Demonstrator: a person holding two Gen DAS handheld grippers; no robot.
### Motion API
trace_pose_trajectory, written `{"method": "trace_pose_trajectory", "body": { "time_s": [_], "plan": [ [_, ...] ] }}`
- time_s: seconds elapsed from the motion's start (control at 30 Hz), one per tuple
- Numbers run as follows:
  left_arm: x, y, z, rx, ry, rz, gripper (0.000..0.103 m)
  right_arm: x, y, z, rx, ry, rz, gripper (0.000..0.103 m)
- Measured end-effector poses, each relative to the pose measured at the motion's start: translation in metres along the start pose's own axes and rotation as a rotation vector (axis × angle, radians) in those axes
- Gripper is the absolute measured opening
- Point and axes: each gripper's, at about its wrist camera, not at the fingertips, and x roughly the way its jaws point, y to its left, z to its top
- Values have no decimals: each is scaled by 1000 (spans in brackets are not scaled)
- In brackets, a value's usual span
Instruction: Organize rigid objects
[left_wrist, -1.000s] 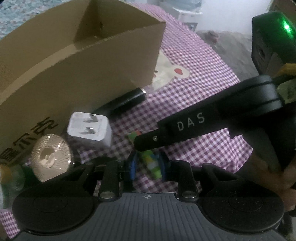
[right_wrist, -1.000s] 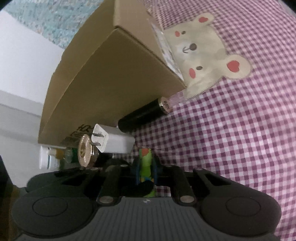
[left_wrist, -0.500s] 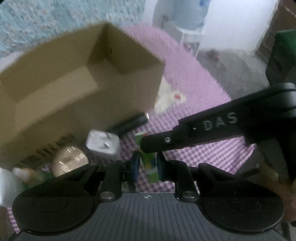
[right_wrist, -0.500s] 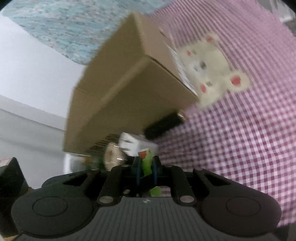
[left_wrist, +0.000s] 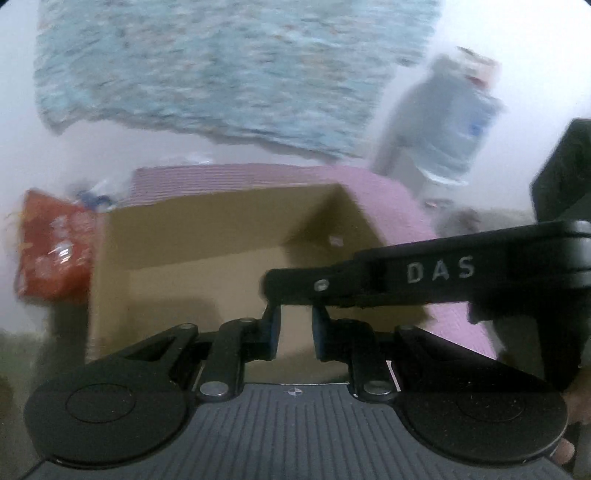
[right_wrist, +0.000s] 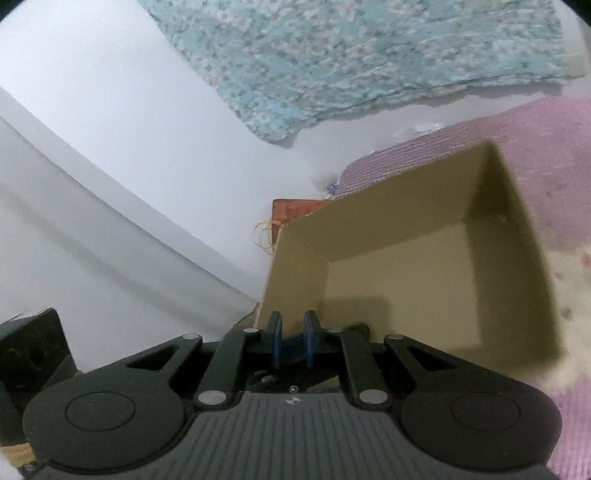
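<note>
An open cardboard box (left_wrist: 207, 232) fills the middle of the left wrist view, and I look down into it. My left gripper (left_wrist: 297, 328) hangs over its near wall, jaws drawn in to a narrow slot with only cardboard showing through. A black finger of my right gripper (left_wrist: 369, 277) crosses just in front of it. In the right wrist view the same box (right_wrist: 388, 221) lies below my right gripper (right_wrist: 293, 332), which is also drawn in with nothing visible between its blue pads. The green piece held earlier is in neither view. Both pictures are blurred.
The box stands on a pink checked tablecloth (left_wrist: 406, 206) with a bear patch (right_wrist: 569, 295). A red packet (left_wrist: 51, 251) lies against the box's left side. A big water bottle (left_wrist: 450, 122) stands beyond the table. A pale blue cloth (right_wrist: 369, 55) hangs on the white wall.
Both grippers have risen from the tabletop to above the box's open top. The green piece between the pads, the white plug, the round tin and the black tube have dropped out of view.
</note>
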Motion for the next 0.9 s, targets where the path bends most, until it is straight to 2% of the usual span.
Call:
{"method": "trace_pose_trajectory", "body": {
  "time_s": [0.07, 0.13, 0.3, 0.43, 0.53, 0.7, 0.77, 0.9],
  "plan": [
    [6, 12, 5, -27, 1, 36, 18, 21, -4, 17, 23, 15, 5, 13],
    [1, 21, 5, -58, -2, 29, 18, 28, -10, 22, 52, 11, 18, 13],
    [-7, 20, -7, -52, -16, -25, 19, -13, -16, 14, 28, -51, 38, 14],
    [-18, 10, -27, -34, -6, -84, 19, -65, -38, -12, 20, -91, -5, 15],
    [-25, 7, -39, -38, 12, -104, 19, -90, -53, -37, 22, -68, -58, 16],
    [-31, 8, -54, -41, 38, -101, 19, -104, -77, -91, 62, 25, -160, 16],
    [-34, 9, -58, -46, 44, -97, 19, -107, -87, -108, 116, 32, -161, 16],
    [-43, 10, -62, -50, 36, -84, 19, -110, -90, -117, 170, 11, -146, 16]
  ]
}}
